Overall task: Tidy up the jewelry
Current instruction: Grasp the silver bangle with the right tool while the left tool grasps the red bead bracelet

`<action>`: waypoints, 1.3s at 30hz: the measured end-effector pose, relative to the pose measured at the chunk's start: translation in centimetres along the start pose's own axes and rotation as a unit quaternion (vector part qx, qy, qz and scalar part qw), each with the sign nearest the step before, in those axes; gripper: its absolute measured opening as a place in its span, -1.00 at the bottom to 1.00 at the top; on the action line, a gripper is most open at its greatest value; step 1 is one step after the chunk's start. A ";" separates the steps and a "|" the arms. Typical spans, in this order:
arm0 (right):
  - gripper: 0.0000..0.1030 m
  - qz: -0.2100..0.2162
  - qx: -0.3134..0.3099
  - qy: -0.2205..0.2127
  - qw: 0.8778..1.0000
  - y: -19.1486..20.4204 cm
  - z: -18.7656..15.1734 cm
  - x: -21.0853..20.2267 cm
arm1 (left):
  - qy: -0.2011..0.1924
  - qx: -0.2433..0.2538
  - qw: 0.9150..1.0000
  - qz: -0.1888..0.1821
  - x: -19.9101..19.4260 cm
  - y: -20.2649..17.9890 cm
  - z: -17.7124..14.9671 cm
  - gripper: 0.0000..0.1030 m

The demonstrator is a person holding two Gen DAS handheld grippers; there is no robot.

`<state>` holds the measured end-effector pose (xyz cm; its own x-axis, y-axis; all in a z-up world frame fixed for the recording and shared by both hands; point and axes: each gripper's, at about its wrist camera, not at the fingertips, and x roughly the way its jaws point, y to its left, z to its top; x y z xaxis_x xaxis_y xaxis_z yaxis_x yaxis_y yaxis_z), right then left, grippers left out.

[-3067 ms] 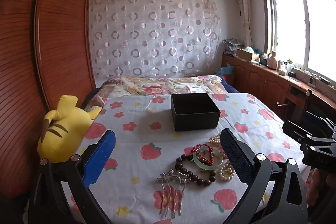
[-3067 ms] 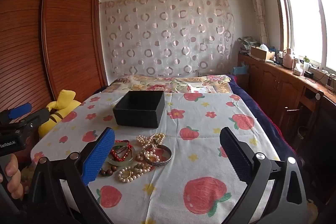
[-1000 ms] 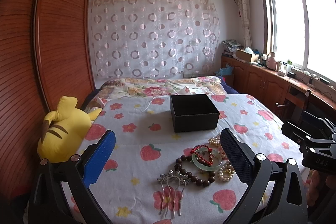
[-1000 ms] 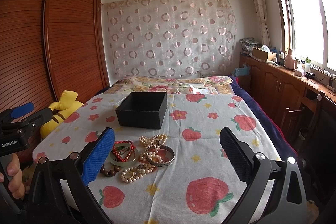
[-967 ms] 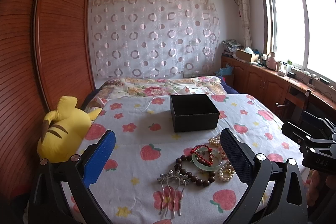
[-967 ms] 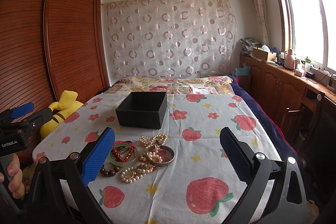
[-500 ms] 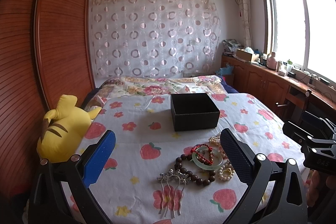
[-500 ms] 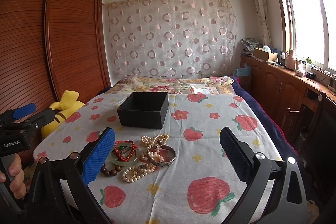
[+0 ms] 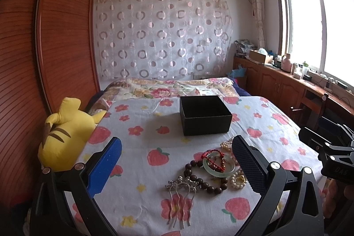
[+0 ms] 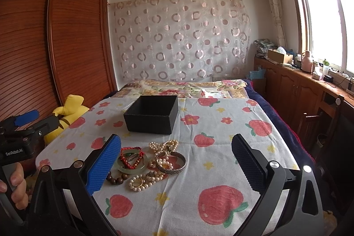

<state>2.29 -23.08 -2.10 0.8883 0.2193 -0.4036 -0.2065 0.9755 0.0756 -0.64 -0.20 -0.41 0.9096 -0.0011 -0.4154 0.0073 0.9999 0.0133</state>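
Note:
An open black box (image 9: 204,115) (image 10: 152,114) sits mid-bed on the strawberry-print cloth. In front of it lies a pile of jewelry: a pale green bangle (image 9: 218,164) (image 10: 131,166) under a red cord bracelet, dark wooden beads (image 9: 206,183), a silver hair comb (image 9: 181,196), pearl strands (image 10: 164,146) and a silver bangle (image 10: 170,162). My left gripper (image 9: 176,166) hovers open above the near edge, the pile just inside its right finger. My right gripper (image 10: 176,166) hangs open too, with the pile near its left finger. Nothing is held.
A yellow plush toy (image 9: 64,134) lies at the bed's left edge by the wooden wardrobe (image 9: 55,37). A folded floral quilt (image 9: 168,87) is behind the box. Wooden cabinets (image 10: 294,90) and a chair run along the right wall under the window.
Both views have shifted only slightly; the right gripper drifted a little to the left. The jewelry and the box have not moved.

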 end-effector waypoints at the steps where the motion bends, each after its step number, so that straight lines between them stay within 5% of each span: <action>1: 0.96 0.000 0.000 0.001 1.000 0.1 0.0 0.0 | 0.003 0.000 1.000 -0.001 0.1 0.0 -0.2 0.88; 10: 0.87 0.042 -0.004 0.039 0.998 -1.4 -2.2 3.3 | 0.054 -0.006 0.998 -0.022 4.2 0.7 -2.7 0.88; 24: -0.27 0.136 -0.050 0.167 0.975 -1.5 -4.9 11.5 | 0.123 0.004 0.991 -0.061 7.9 0.8 -5.0 0.88; 34: -0.67 0.153 -0.102 0.210 0.960 0.0 -4.7 14.1 | 0.146 0.004 0.985 -0.093 9.6 1.0 -5.4 0.88; 39: -0.91 0.162 -0.106 0.208 0.959 -0.4 -4.5 14.0 | 0.153 0.007 0.982 -0.112 10.5 0.9 -5.0 0.69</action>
<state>12.95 -20.50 -11.89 0.5324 0.4412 -0.7224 -0.5609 0.8231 0.0893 6.81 0.73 -9.35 0.7171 -0.2141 -0.6633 0.1999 0.9748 -0.0987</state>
